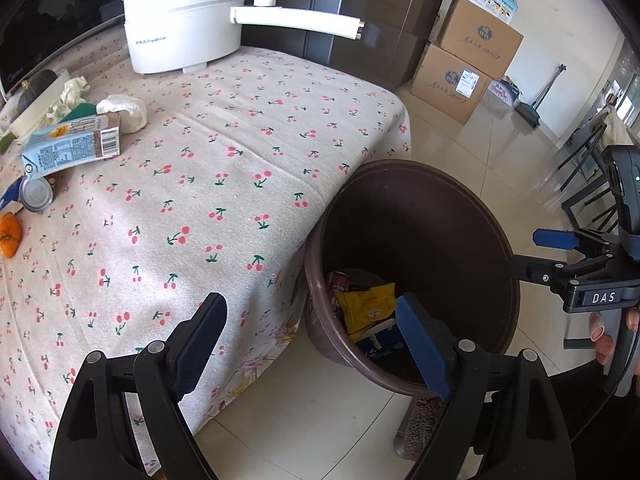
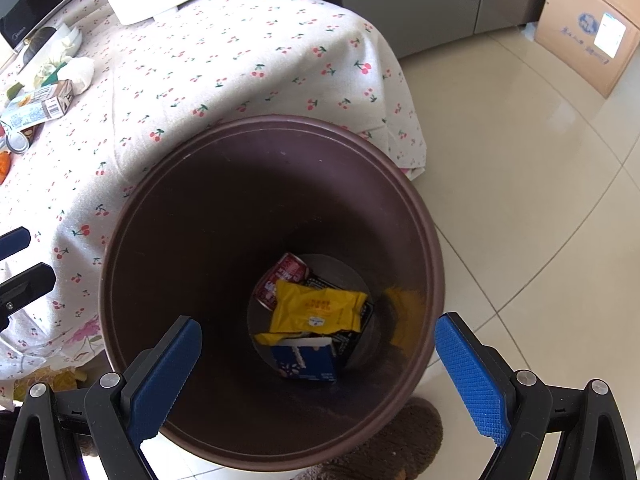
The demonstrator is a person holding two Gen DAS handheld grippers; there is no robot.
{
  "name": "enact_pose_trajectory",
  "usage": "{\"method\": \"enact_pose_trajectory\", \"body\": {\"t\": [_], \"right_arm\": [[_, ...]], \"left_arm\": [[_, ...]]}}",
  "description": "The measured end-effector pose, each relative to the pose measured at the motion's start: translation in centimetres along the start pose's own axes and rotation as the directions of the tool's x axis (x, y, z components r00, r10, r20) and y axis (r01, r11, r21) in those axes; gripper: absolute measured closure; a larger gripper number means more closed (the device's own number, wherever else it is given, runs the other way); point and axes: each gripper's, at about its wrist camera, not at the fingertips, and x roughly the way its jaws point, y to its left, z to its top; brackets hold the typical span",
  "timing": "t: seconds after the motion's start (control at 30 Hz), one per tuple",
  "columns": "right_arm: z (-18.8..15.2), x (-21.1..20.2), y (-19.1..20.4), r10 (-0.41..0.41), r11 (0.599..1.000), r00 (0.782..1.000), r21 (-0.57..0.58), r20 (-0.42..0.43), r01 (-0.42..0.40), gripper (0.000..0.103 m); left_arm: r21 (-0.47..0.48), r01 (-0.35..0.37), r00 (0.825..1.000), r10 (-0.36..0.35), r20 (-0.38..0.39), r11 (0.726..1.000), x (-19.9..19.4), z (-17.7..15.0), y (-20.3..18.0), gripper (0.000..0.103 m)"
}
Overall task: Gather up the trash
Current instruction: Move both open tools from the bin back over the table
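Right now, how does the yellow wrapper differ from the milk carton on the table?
The yellow wrapper lies at the bottom of the brown bin, on the other trash; the milk carton lies on its side on the cherry tablecloth, not yet collected. The wrapper is a soft, crinkled yellow pouch; the carton is a boxy pale blue pack with a barcode. Both are trash.

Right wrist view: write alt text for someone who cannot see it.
The open, empty right gripper points down into a brown trash bin holding a yellow snack wrapper, a red can and a blue carton. Beside the bin stands a table under a cherry-print cloth, with more litter at its far left edge.
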Motion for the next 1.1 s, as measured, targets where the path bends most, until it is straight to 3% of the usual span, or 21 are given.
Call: {"method": "enact_pose_trajectory", "body": {"t": [0.73,1.1], "right_arm": [[1.9,0.0,10.4,0.043,0.987,0.999,-0.157,0.015,-0.040,0.006],[2.7,-0.2,16.0,0.062,0.973,0.997,-0.227,0.038,-0.052,0.006]], "left_arm": [[-0.139,-0.115,0.991,0.123,0.047,0.984,-5.8,-3.3,8.4,0.009],[-0.246,-0.222,0.966,0.247,0.075,0.943,-9.1,-6.0,13.7,0.004]]}}
